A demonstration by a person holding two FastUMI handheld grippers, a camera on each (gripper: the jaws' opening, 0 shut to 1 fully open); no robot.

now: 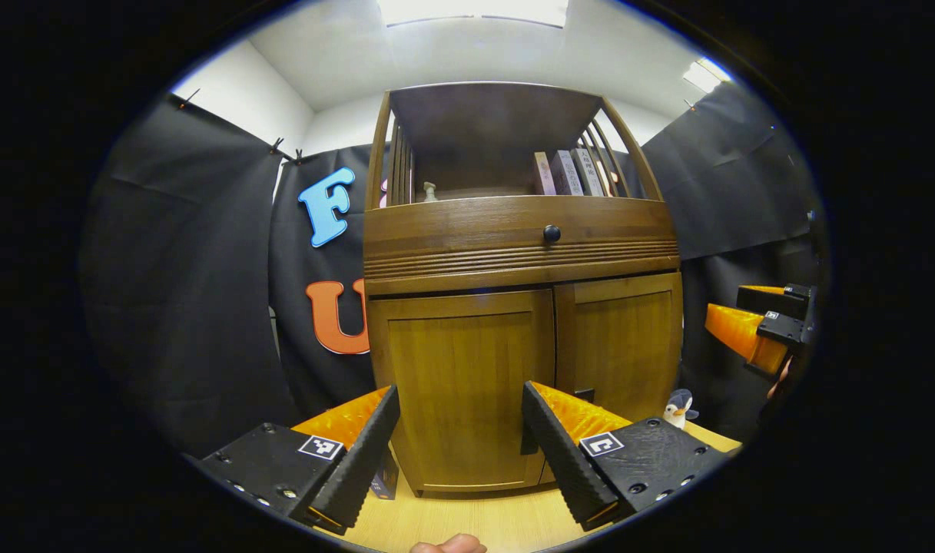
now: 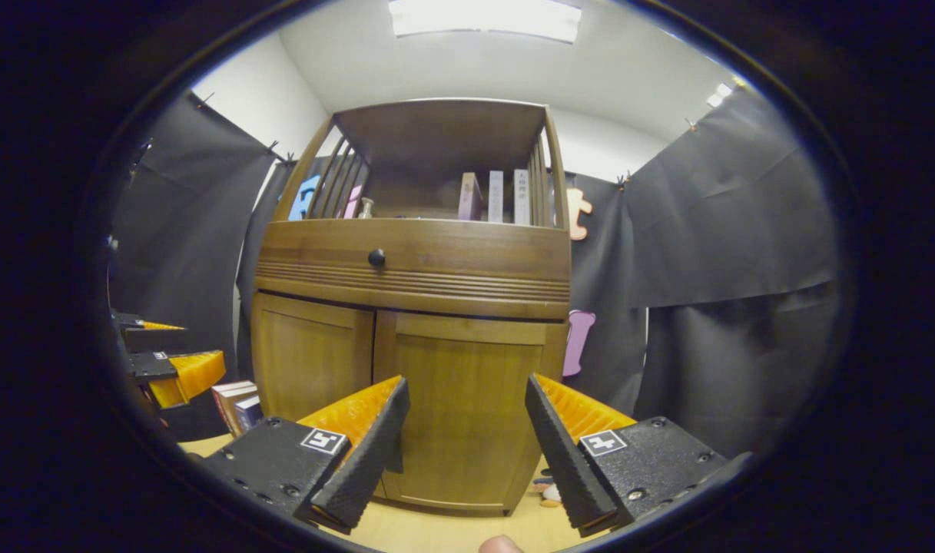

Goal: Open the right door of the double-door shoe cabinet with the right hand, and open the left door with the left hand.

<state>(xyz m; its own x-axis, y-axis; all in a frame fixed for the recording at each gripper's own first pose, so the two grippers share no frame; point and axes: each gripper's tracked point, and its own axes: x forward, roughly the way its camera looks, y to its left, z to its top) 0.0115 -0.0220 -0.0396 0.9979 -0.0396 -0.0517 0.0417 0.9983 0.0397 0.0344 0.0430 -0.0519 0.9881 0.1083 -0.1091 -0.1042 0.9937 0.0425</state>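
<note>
The wooden shoe cabinet (image 1: pixel 513 253) stands close in front of me with both lower doors closed. In the left gripper view the left door (image 1: pixel 459 376) lies straight ahead between my fingers, and the right door (image 1: pixel 621 346) is beside it. My left gripper (image 1: pixel 461 438) is open, short of the door and holding nothing. The right gripper (image 1: pixel 759 330) hangs at the far right edge. In the right gripper view the right door (image 2: pixel 467 392) faces my open right gripper (image 2: pixel 467 445), apart from it. The left door (image 2: pixel 310 361) and the left gripper (image 2: pixel 167 357) are off to the left.
A drawer with a dark knob (image 1: pixel 552 233) sits above the doors, under an open shelf with books (image 1: pixel 571 173). A penguin toy (image 1: pixel 678 407) stands by the cabinet's right side. Books (image 2: pixel 237 403) lean at its left. The cabinet stands on a light wooden floor (image 1: pixel 482 518).
</note>
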